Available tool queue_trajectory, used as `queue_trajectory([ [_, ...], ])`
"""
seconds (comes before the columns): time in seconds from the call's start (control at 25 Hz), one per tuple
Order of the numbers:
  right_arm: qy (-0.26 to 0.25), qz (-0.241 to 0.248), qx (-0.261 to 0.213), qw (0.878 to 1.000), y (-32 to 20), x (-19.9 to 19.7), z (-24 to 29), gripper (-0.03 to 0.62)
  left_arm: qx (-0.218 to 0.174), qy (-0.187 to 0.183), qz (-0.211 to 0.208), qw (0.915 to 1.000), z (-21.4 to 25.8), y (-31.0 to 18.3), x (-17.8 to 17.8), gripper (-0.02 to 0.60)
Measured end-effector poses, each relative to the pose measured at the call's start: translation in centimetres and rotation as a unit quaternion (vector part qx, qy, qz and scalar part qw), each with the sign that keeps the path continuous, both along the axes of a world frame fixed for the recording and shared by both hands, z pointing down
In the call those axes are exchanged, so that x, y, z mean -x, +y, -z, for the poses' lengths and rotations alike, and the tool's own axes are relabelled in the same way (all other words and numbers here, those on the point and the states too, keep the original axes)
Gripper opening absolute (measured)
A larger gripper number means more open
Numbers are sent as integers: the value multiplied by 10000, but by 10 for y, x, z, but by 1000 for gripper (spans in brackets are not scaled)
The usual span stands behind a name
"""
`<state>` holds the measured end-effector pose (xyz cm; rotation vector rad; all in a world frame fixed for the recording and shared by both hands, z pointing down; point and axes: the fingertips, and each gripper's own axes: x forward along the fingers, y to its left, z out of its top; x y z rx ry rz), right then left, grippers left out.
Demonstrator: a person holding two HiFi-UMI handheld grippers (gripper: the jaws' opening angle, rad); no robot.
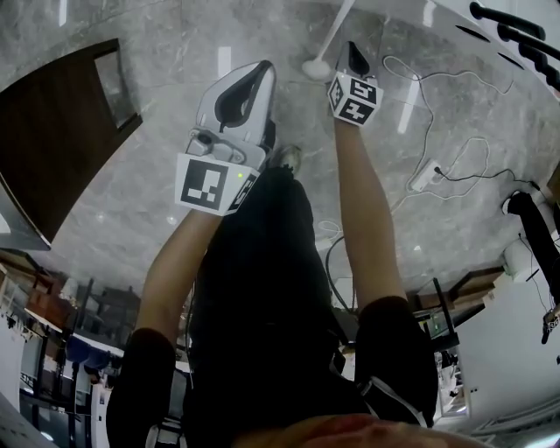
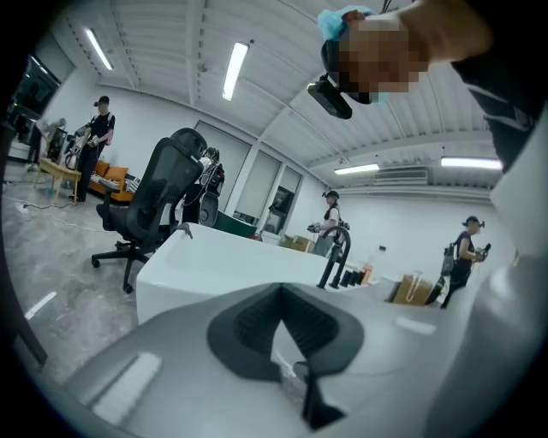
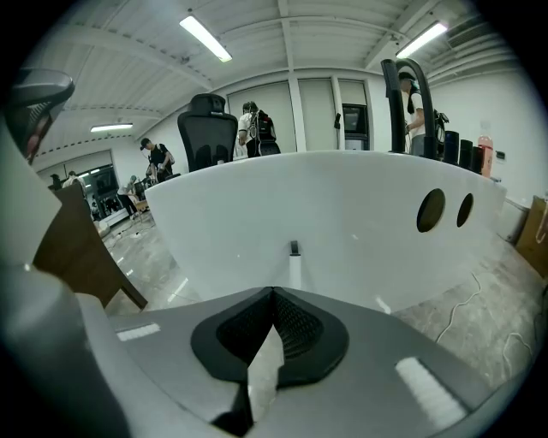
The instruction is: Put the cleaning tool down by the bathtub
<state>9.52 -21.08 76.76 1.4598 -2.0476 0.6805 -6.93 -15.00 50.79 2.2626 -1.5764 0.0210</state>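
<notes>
The cleaning tool (image 1: 325, 51) is a white pole with a round end, resting on the marble floor against the white bathtub (image 1: 490, 22). In the right gripper view its white shaft with a dark tip (image 3: 294, 267) stands in front of the bathtub (image 3: 360, 222) wall, just beyond my jaws. My right gripper (image 1: 353, 51) (image 3: 274, 298) is shut and empty, its tip just right of the pole and apart from it. My left gripper (image 1: 261, 70) (image 2: 281, 292) is raised to the left, shut, with nothing in it. It faces the bathtub (image 2: 214, 265) from farther off.
White cables and a power strip (image 1: 426, 178) lie on the floor to the right. A brown wooden board (image 1: 61, 131) stands at the left. A black faucet (image 3: 402, 94) and bottles (image 3: 462, 150) sit on the tub rim. A black office chair (image 2: 145, 214) and several people are behind.
</notes>
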Motion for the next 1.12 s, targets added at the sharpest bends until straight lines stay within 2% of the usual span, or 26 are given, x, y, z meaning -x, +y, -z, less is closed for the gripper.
queue_trajectory([
  [0.4,-203,-56,-101,9997,40,-4,70,0,-174,3,50,9998,51,45,-22,8],
  [0.76,-442,32,-300,9986,93,-22,172,0,-364,24,11,9993,126,91,-61,8],
  [1.12,-733,19,-729,9946,128,-38,285,0,-630,47,313,9975,212,140,-79,8],
])
